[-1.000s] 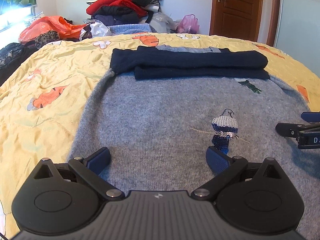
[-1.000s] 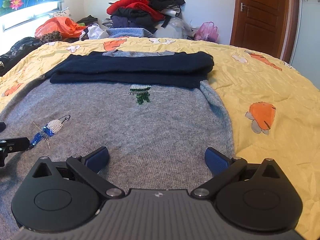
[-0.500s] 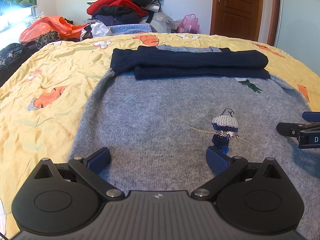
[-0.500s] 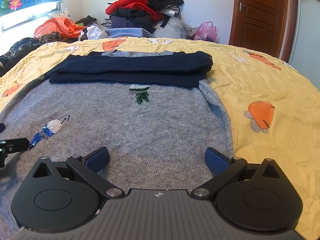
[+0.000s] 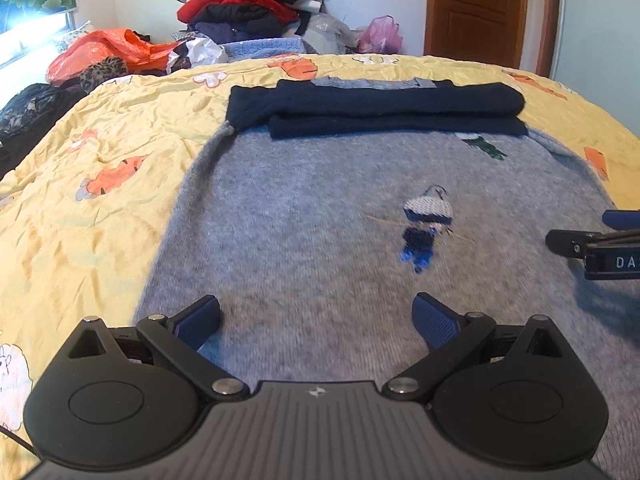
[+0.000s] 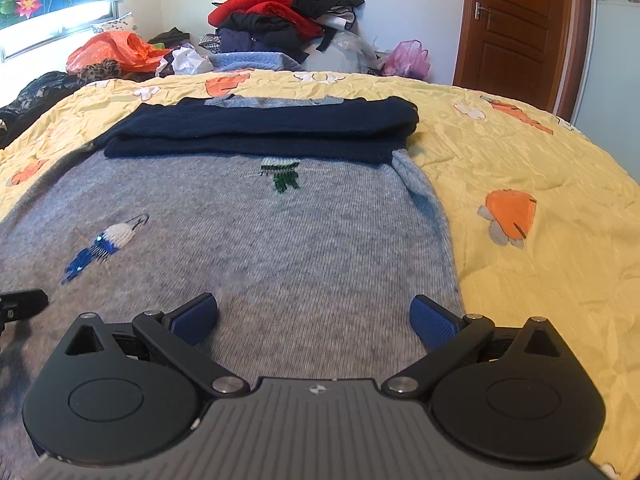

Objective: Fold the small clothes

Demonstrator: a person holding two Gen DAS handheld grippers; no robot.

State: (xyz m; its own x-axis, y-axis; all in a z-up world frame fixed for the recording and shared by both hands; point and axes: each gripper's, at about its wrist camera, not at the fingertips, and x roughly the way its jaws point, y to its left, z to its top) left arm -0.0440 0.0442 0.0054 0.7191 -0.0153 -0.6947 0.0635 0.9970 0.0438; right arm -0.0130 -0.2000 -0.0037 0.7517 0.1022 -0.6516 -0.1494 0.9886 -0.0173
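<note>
A grey knit sweater lies flat on the bed, with small embroidered figures on its front. Its navy sleeves are folded across its upper part. My left gripper hovers open over the sweater's lower left part, nothing between its blue pads. My right gripper is open over the lower right part, its right finger near the sweater's side edge. The right gripper's tip shows at the right edge of the left wrist view.
A yellow bedspread with orange prints covers the bed on both sides of the sweater. A heap of clothes and bags sits beyond the far edge. A brown door stands at the back right.
Both grippers have lifted slightly and drifted a little; the sweater looks a touch lower and blurred near the fingers. Both stay open and the sweater lies as before.
</note>
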